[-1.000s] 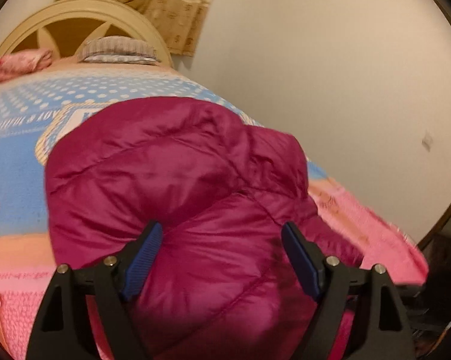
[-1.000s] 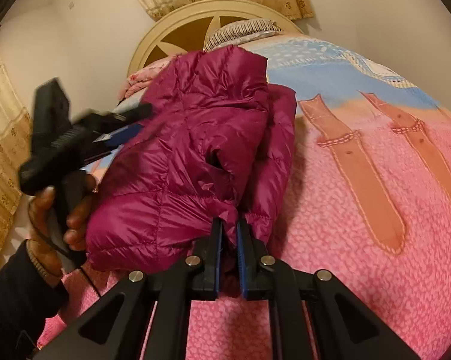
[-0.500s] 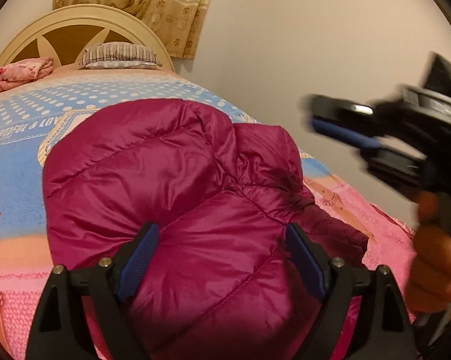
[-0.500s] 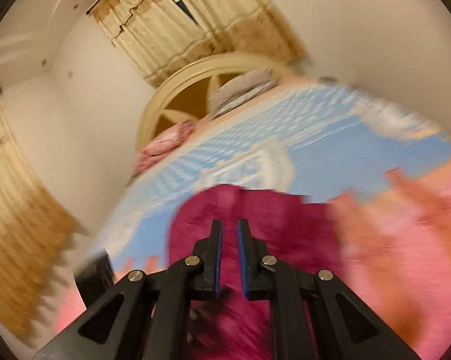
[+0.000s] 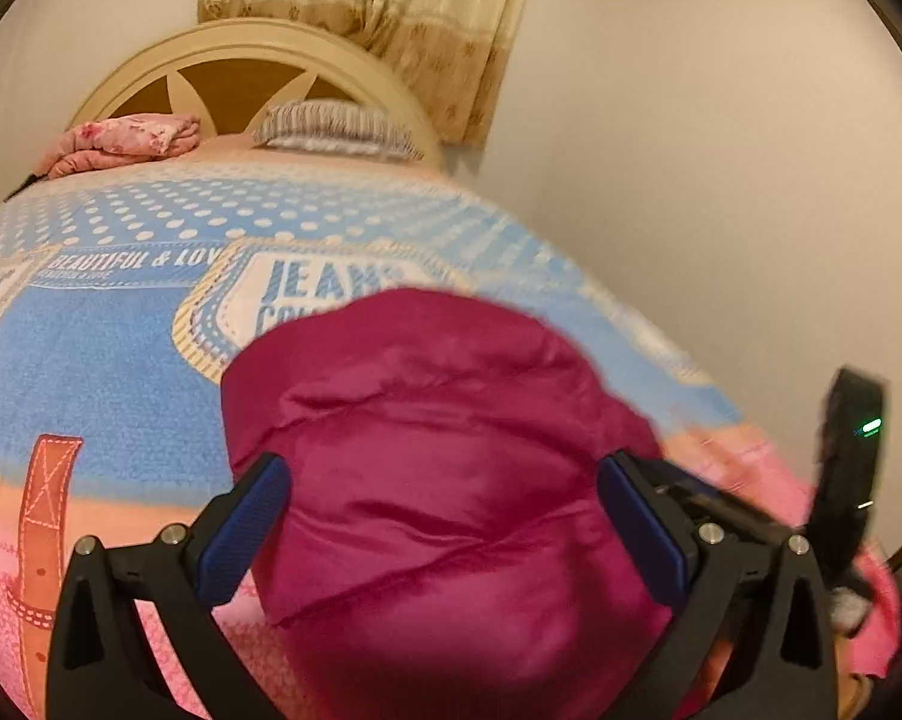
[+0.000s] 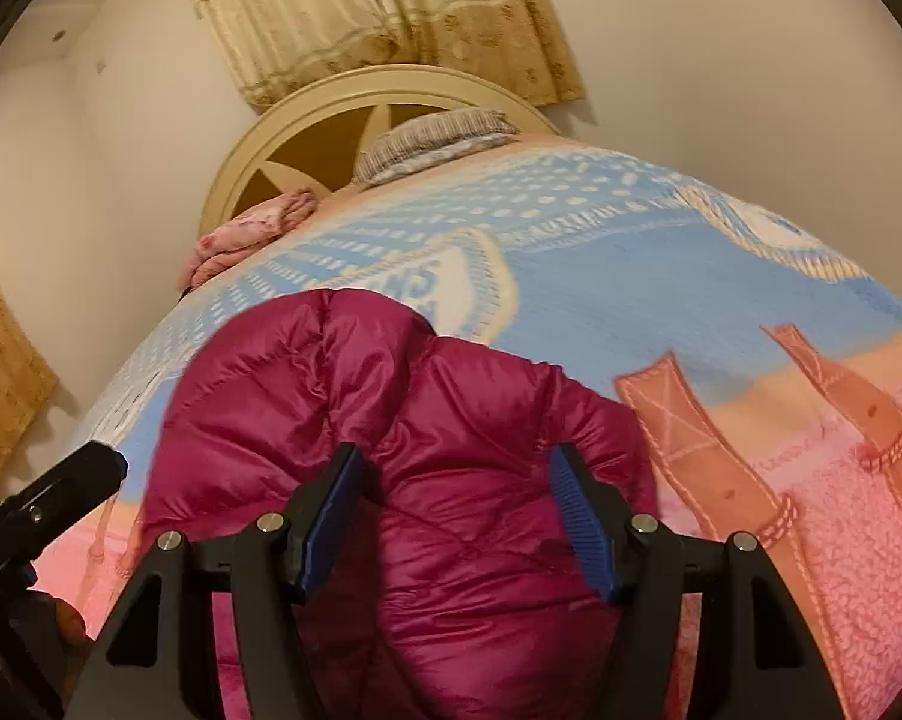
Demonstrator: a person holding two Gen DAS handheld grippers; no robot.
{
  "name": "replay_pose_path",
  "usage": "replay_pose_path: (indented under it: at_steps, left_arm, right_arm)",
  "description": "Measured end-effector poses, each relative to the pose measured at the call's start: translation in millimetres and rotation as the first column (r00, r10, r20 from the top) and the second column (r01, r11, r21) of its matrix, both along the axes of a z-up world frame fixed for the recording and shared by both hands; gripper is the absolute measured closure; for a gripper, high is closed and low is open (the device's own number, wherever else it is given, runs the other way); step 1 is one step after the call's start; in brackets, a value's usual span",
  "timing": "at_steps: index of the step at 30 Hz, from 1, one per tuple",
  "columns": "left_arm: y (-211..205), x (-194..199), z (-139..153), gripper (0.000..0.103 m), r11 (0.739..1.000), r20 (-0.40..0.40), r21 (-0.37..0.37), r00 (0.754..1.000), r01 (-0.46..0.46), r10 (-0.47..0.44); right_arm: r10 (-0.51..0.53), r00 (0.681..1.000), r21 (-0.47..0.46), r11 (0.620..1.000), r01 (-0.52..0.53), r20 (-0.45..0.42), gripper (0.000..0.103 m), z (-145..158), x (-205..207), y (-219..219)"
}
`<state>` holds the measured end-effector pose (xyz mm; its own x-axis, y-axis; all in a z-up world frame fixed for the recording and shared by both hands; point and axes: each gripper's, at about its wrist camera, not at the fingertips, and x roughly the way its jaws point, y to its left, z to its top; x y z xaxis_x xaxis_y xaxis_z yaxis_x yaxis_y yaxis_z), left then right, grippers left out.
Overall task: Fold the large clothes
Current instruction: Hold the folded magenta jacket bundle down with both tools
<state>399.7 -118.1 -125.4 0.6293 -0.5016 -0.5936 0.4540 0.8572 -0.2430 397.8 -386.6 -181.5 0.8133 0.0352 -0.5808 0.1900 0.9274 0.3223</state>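
Left wrist view: magenta puffer jacket (image 5: pixel 451 480), folded into a compact bundle, lying on the bed (image 5: pixel 120 360) at its near, pink end, below the "JEANS" print.

Left tool (image 5: pixel 444 534): jaws spread wide astride the bundle, pads clear of the fabric, nothing held; they have just been opening further.

Right tool (image 6: pixel 457 522): jaws partly apart over the jacket, nothing gripped. A second ago they were pinched together at the jacket's near edge; they have just been opening, and the tool has swung round to face the bundle head-on.

Handling, judged: light, soft, springy fill; slick shell likely to slide and puff open again. Best taken at a quilted seam or folded edge, pinching several layers together.

Also present: pillow (image 5: pixel 336 126), pink folded cloth (image 5: pixel 120 141), headboard (image 5: pixel 240 60), curtain (image 5: pixel 390 0).

Change noted: bundle sits farther from the left camera than before.
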Motion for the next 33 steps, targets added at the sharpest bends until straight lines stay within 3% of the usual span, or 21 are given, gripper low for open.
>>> replay_pose_path:
  at_steps: [3, 8, 17, 33]
  left_arm:
    - [-13, 10, -17, 0.000, 0.998, -0.048, 0.066, 0.999, -0.008, 0.011]
    - [-18, 12, -37, 0.000, 0.993, -0.054, 0.119, 0.999, -0.004, 0.010]
    - [-27, 13, -49, 0.000, 0.985, -0.088, 0.172, 0.996, -0.015, 0.030]
    - [-33, 16, -55, 0.000, 0.980, -0.119, 0.197, 0.992, -0.009, 0.033]
  right_arm:
    - [-0.024, 0.999, 0.041, 0.999, 0.025, -0.025, 0.038, -15, 2, -14]
    - [-0.016, 0.999, 0.111, 0.994, 0.021, -0.046, 0.038, -32, 8, -27]
    - [-0.016, 0.995, 0.113, 0.993, 0.026, -0.096, 0.038, -43, 23, -25]
    - [-0.027, 0.991, 0.109, 0.993, 0.041, -0.130, 0.038, -47, 28, -26]
